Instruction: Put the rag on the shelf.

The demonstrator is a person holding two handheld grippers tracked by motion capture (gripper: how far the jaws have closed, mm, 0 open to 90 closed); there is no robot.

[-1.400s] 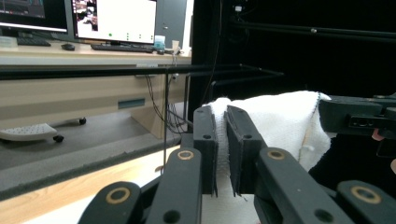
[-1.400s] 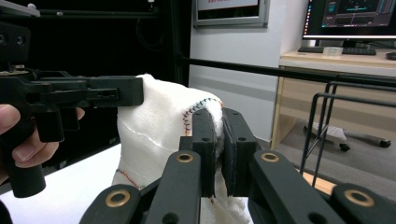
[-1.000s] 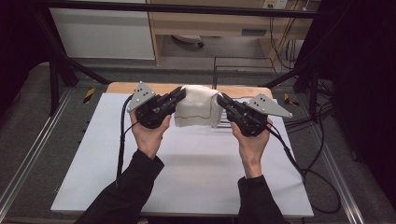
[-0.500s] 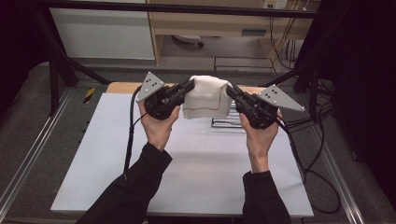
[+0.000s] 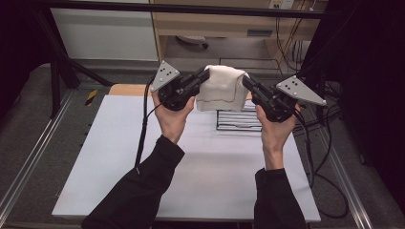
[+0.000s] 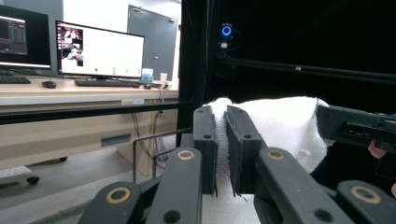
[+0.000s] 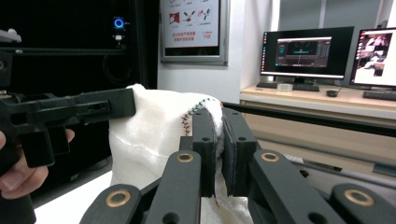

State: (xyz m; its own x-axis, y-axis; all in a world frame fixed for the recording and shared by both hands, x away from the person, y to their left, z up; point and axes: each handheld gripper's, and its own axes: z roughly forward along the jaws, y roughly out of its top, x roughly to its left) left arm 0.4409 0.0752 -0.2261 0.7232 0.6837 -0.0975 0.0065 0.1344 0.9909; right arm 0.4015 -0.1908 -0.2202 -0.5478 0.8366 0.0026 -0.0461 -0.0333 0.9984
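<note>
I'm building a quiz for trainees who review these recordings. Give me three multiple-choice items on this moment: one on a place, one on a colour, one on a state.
1. Where is the towel?
A. flat on the table
B. held up between the two grippers
C. hanging on the wire rack

2. What colour is the towel?
A. white
B. blue
C. green

3. How do the left gripper jaws stand?
A. wide open
B. shut on the towel's edge
C. shut on nothing

Answers:
1 B: left gripper and right gripper each pinch a top corner, above the wire rack.
2 A: the cloth is white, with dark stitching along its edge.
3 B: cloth is pinched between the pads.
</note>
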